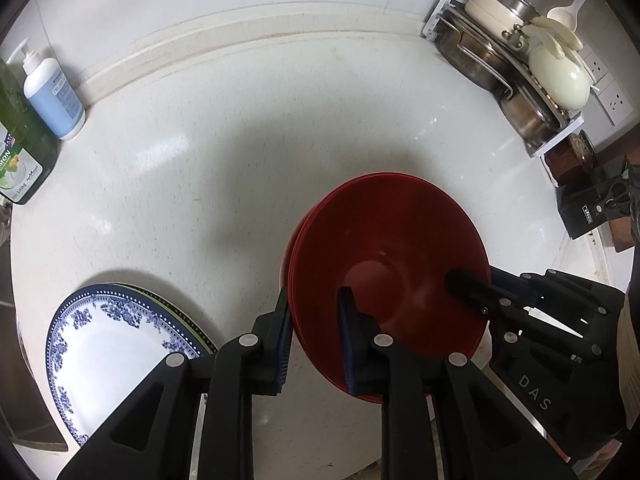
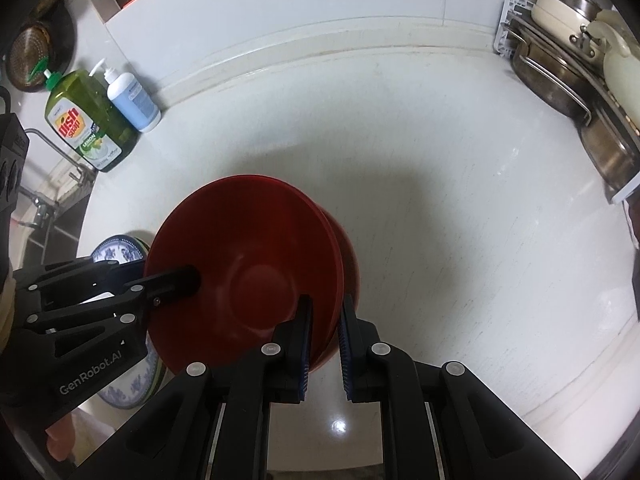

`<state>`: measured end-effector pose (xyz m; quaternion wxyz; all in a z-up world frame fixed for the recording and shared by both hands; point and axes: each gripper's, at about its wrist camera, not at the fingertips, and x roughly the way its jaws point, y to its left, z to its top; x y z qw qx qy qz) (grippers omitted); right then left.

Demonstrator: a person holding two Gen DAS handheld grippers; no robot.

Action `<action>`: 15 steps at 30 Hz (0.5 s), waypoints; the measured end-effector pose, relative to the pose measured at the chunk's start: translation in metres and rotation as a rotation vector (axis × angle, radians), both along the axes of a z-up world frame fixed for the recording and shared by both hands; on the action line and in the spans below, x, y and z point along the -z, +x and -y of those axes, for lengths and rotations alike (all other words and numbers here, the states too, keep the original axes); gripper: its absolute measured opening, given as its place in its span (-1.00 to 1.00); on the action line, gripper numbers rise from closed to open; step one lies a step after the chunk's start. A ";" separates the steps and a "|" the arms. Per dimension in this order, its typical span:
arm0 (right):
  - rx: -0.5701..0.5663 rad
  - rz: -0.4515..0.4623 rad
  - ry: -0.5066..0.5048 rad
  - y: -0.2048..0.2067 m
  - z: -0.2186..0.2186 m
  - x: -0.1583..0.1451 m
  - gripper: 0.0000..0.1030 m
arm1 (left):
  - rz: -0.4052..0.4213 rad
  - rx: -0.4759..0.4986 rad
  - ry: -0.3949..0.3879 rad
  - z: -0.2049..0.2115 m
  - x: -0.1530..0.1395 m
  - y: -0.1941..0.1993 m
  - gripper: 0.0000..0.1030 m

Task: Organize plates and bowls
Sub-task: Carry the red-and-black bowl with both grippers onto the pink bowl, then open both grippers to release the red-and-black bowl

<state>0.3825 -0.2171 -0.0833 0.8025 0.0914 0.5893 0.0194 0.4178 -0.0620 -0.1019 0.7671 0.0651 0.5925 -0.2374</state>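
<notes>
A stack of red bowls (image 1: 384, 240) (image 2: 248, 232) is held between both grippers, low over the white counter (image 1: 240, 140); I cannot tell whether it touches. My left gripper (image 1: 314, 316) is shut on the stack's left rim, one finger inside and one outside. My right gripper (image 2: 325, 320) is shut on the opposite rim in the same way. Each gripper also shows in the other's view: the right gripper (image 1: 476, 286) and the left gripper (image 2: 176, 278). Blue-and-white patterned plates (image 1: 100, 340) (image 2: 118, 250) lie stacked on the counter to the left of the bowls.
A green dish soap bottle (image 2: 86, 128) and a white pump bottle (image 1: 52, 88) stand at the back left by the wall. A rack of steel pots and lids (image 1: 512, 64) fills the back right corner. A sink tap (image 2: 48, 196) is at the far left.
</notes>
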 end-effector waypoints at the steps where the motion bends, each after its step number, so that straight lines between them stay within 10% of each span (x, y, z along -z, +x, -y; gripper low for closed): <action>1: 0.000 -0.003 0.002 0.000 0.000 0.001 -0.73 | -0.002 0.002 -0.001 0.000 0.001 0.000 -0.55; 15: -0.009 -0.007 -0.006 0.000 0.000 0.002 -0.71 | -0.026 0.018 -0.017 0.002 0.005 -0.001 -0.33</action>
